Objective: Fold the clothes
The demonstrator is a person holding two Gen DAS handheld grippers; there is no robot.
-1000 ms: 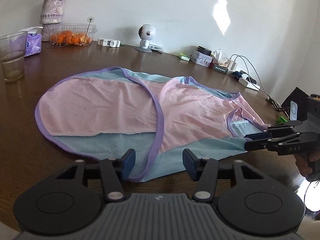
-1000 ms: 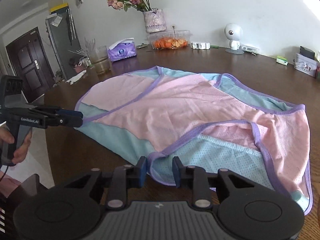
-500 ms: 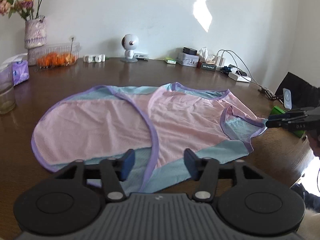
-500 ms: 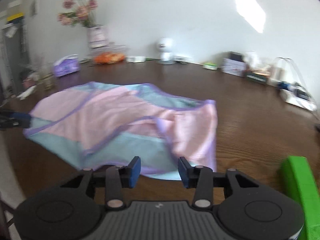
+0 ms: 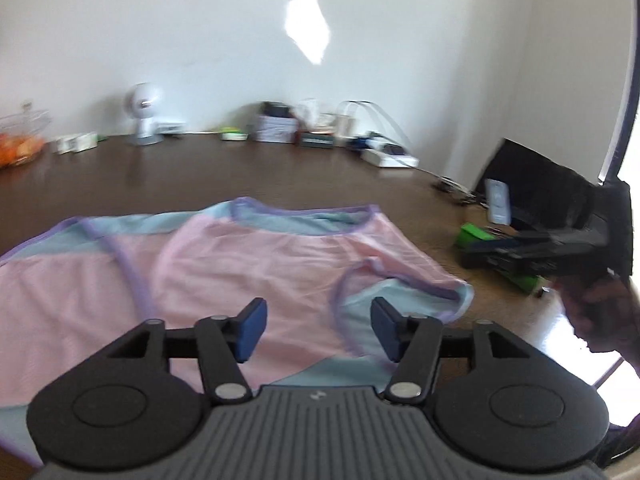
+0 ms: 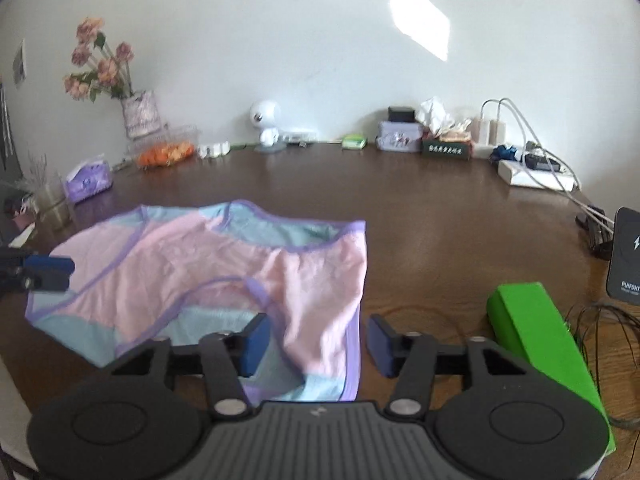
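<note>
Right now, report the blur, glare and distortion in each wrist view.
Left wrist view: motion-smeared throughout, wall sun patches blown out, window edge overexposed at right. Right wrist view: sharper, only slightly soft; fisheye bends the table edge, and bright sun patches glare on the wall.

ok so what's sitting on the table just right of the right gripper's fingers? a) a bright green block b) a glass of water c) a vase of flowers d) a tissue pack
a, a bright green block lies right beside the open right gripper.
</note>
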